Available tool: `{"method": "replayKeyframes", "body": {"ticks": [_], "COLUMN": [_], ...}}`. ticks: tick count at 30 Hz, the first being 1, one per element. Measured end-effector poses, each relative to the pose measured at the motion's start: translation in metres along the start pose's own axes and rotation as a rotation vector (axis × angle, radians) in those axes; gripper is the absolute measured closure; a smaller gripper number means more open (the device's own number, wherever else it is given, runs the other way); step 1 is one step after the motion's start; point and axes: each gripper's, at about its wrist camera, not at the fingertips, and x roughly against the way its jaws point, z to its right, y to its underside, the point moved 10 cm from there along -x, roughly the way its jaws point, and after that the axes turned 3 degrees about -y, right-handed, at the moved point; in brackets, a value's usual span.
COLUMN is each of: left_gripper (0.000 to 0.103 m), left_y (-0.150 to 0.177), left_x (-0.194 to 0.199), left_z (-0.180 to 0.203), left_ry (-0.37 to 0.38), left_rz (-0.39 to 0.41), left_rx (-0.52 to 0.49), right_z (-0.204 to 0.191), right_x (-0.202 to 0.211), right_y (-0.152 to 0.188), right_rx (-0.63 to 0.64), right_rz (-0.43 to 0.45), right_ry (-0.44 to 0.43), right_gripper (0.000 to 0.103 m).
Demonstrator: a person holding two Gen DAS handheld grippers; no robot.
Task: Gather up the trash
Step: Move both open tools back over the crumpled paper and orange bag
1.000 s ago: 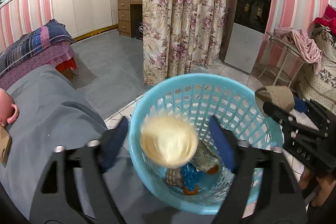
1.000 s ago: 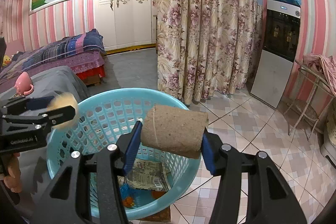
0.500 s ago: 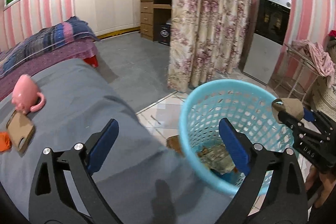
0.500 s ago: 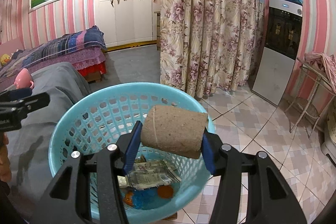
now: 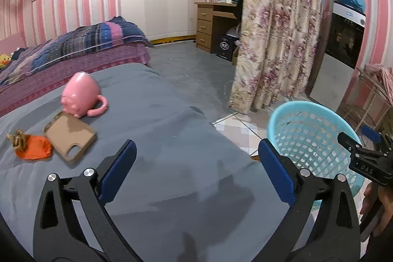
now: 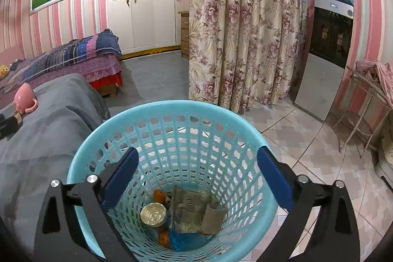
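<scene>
**Trash dropped, both claws empty**

Trash lies at the bottom of the blue basket [image 6: 169,129]: a cardboard tube [image 6: 213,217], a round cup [image 6: 153,214], a crumpled wrapper [image 6: 189,205] and orange and blue scraps. The right gripper [image 6: 195,172] hangs above the basket mouth, its jaws opening wide with nothing between them. A second ago it clamped the cardboard tube; that tube now rests in the basket, lower right of centre.

The left gripper [image 5: 196,158] is also opening, empty, over the grey sheet [image 5: 172,139]. Earlier it was over the basket with the cup falling; now the basket sits at the right of its frame. The letters "DAS" show on the right gripper's body at the far right edge.

On the sheet at the left lie a pink mug [image 5: 82,95] on its side, touching a tan phone case [image 5: 70,136], and just beside the case an orange scrap [image 5: 34,150].
</scene>
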Motion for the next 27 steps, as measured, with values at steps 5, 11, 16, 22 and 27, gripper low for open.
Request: {"method": "replayKeyframes", "body": {"ticks": [5,11,16,22,27], "left_gripper": [0.006,0.006,0.006,0.006,0.006], "left_y": [0.001,0.008,0.006,0.010,0.012], "left_x": [0.011,0.021,0.027,0.029,0.030], "left_z": [-0.024,-0.063,-0.097,-0.153,-0.201], "left_ry": [-0.046,-0.101,-0.128,-0.195,-0.265], "left_rz": [0.007,0.010,0.006,-0.015,-0.027], "left_rx": [-0.007,0.003,0.003,0.043,0.077], "right_z": [-0.011,-0.041,-0.088,-0.155,-0.215], "right_x": [0.003,0.002,-0.002,0.001,0.006], "right_y": [-0.002,-0.007,-0.014,-0.025,-0.040], "right_rx": [-0.018,-0.039,-0.018,0.084,0.154], "right_rz": [0.009,0.009,0.001,0.011,0.018], "right_ry": [0.005,-0.019,-0.064,-0.135,-0.215], "right_gripper": [0.006,0.005,0.005,0.005,0.005]}}
